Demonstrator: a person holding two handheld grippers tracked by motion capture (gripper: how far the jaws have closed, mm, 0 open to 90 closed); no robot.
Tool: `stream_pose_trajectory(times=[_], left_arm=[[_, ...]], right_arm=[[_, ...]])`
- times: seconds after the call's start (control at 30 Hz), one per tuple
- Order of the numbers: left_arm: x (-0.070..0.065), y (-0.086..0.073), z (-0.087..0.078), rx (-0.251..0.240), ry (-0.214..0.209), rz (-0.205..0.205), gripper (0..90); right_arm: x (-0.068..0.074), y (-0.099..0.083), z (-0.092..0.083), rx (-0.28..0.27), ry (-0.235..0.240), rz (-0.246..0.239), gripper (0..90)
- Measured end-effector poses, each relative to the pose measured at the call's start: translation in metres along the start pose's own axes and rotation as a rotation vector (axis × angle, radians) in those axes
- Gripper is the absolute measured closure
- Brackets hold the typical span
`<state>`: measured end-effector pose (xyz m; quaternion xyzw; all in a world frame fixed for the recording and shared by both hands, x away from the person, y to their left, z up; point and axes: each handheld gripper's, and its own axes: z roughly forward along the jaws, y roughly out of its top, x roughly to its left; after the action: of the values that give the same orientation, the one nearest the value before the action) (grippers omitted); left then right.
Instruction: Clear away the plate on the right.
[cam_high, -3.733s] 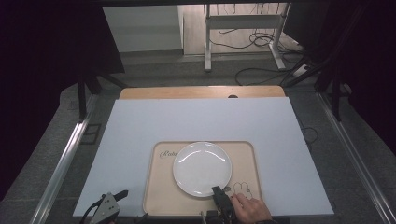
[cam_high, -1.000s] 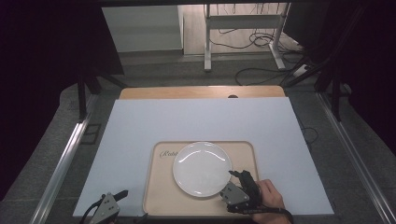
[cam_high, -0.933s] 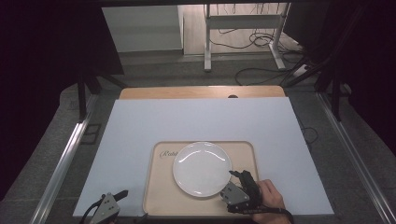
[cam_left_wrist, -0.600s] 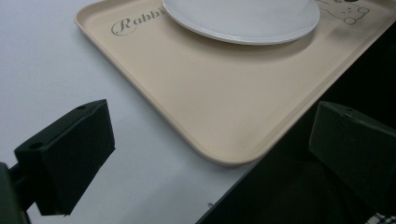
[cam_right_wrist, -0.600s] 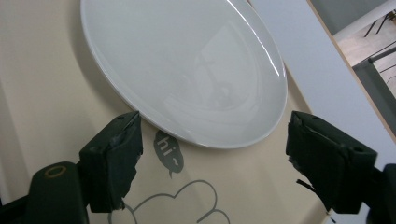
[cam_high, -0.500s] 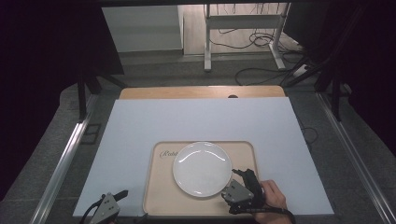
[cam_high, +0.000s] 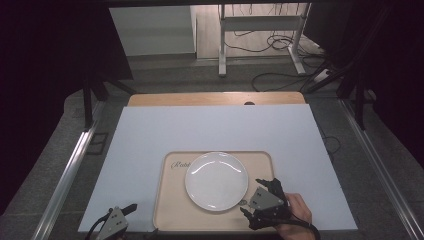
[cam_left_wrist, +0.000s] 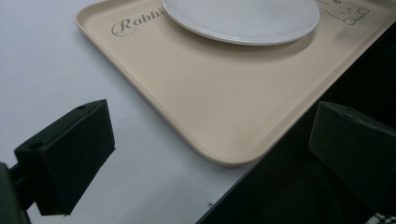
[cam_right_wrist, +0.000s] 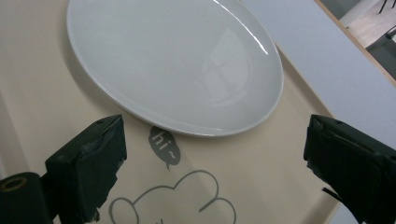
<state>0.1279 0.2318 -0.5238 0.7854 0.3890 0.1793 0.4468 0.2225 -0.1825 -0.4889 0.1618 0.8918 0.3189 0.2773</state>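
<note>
My right gripper (cam_high: 259, 200) has just been opening, nothing between its jaws, beside the white plate (cam_high: 216, 180) on the tray (cam_high: 170, 210). My left gripper (cam_high: 120, 216) rests open on the counter (cam_high: 150, 135).

A white sheet (cam_high: 200, 135) is covering my desk (cam_high: 215, 98), whose wooden far edge is showing, while cables (cam_high: 280, 42) are lying on the floor beyond.

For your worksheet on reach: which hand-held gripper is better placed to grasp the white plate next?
Probably the right hand-held gripper: jaws open, beside the plate rim on the tray. The left hand-held gripper sits off the tray.
</note>
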Motion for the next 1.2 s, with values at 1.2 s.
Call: stream_pose_trajectory(times=[1.2], left_arm=[[0.000,0.000,0.000,-0.002,0.001,0.000,0.0]], right_arm=[[-0.026,-0.036,-0.027,-0.093,0.067,0.280,2.1]])
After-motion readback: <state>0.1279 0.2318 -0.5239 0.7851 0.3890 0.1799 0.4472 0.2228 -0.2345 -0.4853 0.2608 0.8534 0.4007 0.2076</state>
